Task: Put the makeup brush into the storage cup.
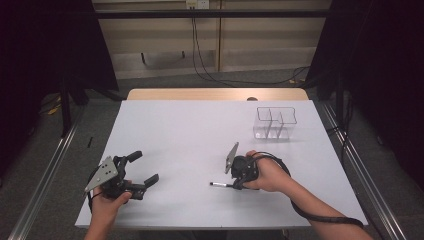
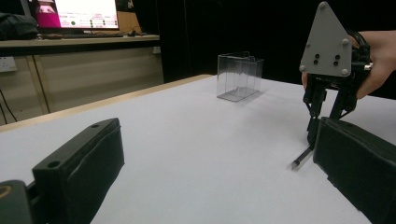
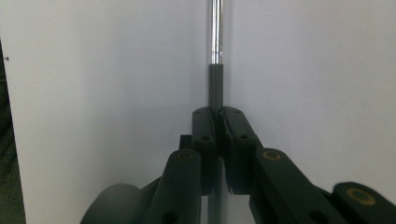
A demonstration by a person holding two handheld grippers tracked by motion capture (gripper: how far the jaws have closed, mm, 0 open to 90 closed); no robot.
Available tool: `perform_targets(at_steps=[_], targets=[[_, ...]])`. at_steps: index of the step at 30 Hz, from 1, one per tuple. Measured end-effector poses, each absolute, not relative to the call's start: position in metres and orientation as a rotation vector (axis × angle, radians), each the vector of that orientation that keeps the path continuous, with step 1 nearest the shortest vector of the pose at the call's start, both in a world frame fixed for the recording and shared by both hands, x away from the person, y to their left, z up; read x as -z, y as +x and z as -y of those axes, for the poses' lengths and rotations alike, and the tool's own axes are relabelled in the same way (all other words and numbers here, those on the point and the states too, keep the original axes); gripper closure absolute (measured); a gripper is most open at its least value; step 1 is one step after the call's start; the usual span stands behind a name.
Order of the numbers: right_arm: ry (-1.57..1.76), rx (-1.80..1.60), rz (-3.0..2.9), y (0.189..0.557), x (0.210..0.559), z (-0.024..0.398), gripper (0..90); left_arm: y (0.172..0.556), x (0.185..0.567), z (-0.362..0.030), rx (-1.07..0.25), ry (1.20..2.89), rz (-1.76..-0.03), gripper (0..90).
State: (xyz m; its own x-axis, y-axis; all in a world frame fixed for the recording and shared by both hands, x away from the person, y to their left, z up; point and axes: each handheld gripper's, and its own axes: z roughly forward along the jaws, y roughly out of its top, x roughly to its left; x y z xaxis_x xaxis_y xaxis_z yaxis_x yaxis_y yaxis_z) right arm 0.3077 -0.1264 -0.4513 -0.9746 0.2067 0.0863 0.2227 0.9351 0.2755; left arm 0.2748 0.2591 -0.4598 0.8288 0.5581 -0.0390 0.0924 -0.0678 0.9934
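Right gripper view: pen clamped btwn right tool jaws.

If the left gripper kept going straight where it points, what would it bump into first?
Probably nothing close: between the left gripper's open fingers lies bare table. The clear box sits far ahead; the pen lies off right.

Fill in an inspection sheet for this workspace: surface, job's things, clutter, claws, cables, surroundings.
Surface: white table, bare in the middle.
Job's things: pen lying flat near the front; clear box with dividers, far right.
Clutter: nothing seen.
Claws: right claw shut on the pen; left claw open, holding nothing.
Cables: black cable trails along the right forearm; wall cables hang behind.
Surroundings: dark curtains, wooden cabinets, a lit monitor.
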Motion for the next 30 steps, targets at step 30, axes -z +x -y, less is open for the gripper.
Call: perform_targets(at_steps=[30], targets=[[-0.724,1.328,2.786,0.310,0.439,0.175,84.5,0.275,0.460,-0.261,-0.417,1.609,-0.524,1.7]])
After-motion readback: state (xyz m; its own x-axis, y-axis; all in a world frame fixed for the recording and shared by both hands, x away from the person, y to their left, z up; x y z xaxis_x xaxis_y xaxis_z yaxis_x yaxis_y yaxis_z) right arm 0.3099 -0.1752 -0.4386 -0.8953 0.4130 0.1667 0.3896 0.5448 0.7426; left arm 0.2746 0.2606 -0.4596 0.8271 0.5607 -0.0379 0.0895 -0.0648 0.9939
